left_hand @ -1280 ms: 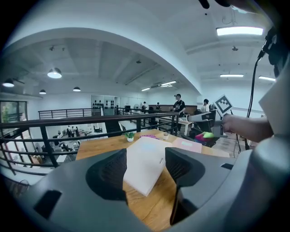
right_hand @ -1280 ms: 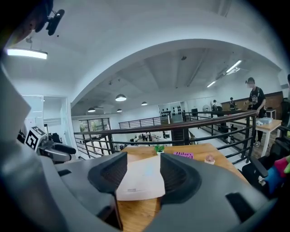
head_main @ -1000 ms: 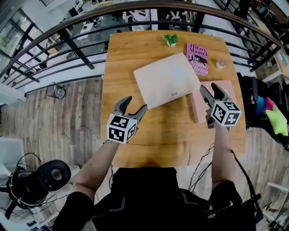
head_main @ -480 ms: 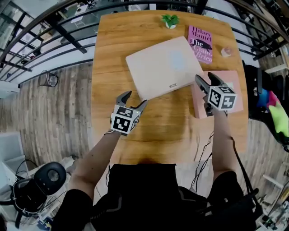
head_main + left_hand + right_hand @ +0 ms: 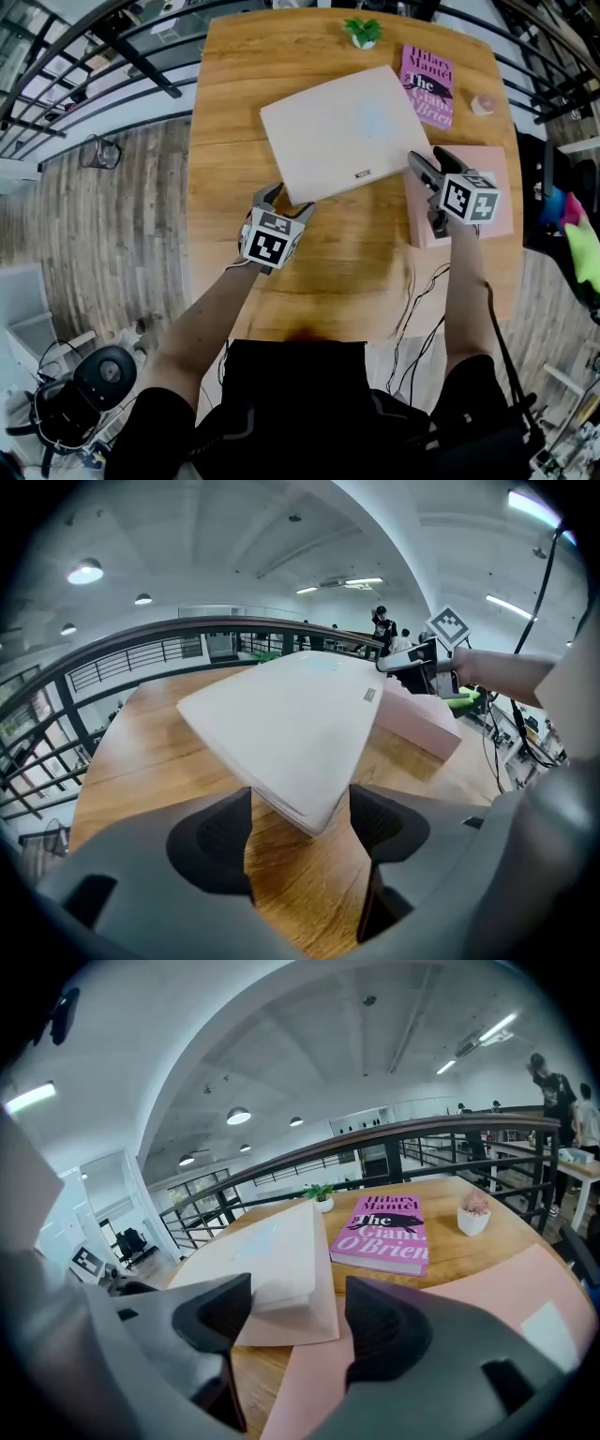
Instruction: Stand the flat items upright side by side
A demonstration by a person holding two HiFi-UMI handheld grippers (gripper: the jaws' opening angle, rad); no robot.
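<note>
Smooth, flat cream box (image 5: 342, 131) is lying on wood-grain table (image 5: 225, 141), matte pink slab (image 5: 497, 164) beside it. Left gripper (image 5: 286, 199) and right gripper (image 5: 427, 157) are angling down at opposite corners, jaws just opening, box corners between them ungripped.

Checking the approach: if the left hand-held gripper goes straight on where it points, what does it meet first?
Probably the near corner of the white flat box. The jaws of the left hand-held gripper, just opened wider, frame that corner without touching it; exact depth is unclear.

Black tee (image 5: 300, 394), prob.; grey hand-held grippers (image 5: 289, 199) (image 5: 426, 155)
</note>
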